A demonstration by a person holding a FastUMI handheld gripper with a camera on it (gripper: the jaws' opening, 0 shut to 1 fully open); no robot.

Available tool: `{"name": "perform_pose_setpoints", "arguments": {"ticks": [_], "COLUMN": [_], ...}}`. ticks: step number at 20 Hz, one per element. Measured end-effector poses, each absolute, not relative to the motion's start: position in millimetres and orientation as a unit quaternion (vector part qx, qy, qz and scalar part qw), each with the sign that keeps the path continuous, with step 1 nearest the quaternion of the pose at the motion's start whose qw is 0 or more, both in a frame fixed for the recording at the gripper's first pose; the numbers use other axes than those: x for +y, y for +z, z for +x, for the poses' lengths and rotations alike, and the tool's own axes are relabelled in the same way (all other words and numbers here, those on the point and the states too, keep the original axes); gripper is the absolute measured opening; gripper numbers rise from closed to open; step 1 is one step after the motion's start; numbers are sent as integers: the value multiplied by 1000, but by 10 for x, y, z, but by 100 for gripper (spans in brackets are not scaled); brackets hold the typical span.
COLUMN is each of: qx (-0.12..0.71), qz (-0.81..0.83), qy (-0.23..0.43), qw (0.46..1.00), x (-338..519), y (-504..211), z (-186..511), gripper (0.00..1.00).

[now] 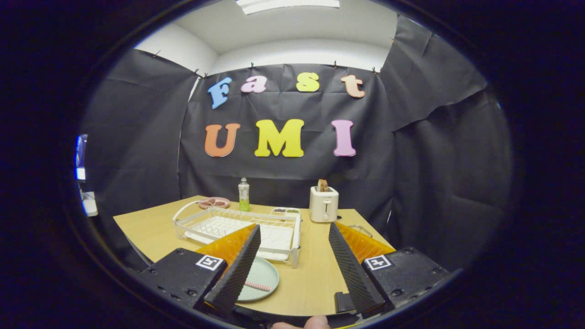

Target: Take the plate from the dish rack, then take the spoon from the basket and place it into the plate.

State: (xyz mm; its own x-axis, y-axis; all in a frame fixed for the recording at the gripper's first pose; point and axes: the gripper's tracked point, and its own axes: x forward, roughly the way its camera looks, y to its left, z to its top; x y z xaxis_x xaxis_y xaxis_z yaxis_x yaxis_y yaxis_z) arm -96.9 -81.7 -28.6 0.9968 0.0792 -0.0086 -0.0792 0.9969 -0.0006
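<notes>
A light wooden table (pixel 155 228) carries a white dish rack (pixel 237 226). Just in front of the rack lies a pale green plate (pixel 263 274). Behind the rack stand a green bottle (pixel 244 194) and a pink dish (pixel 213 202). A white toaster (pixel 324 204) stands beyond the rack's right end.

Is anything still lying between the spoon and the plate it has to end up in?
Nothing visible does: the spoon already lies in the pale green plate on the table, just in front of the dish rack. The gripper is open, its fingers empty, the plate beside the left one.
</notes>
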Motion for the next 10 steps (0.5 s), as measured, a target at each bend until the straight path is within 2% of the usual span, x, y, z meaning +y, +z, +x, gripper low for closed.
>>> {"name": "perform_pose_setpoints", "arguments": {"ticks": [10], "qx": [-25], "qz": [-15], "qy": [7], "qw": [1000], "x": [-908], "y": [-245], "z": [-1529], "gripper": [99]}}
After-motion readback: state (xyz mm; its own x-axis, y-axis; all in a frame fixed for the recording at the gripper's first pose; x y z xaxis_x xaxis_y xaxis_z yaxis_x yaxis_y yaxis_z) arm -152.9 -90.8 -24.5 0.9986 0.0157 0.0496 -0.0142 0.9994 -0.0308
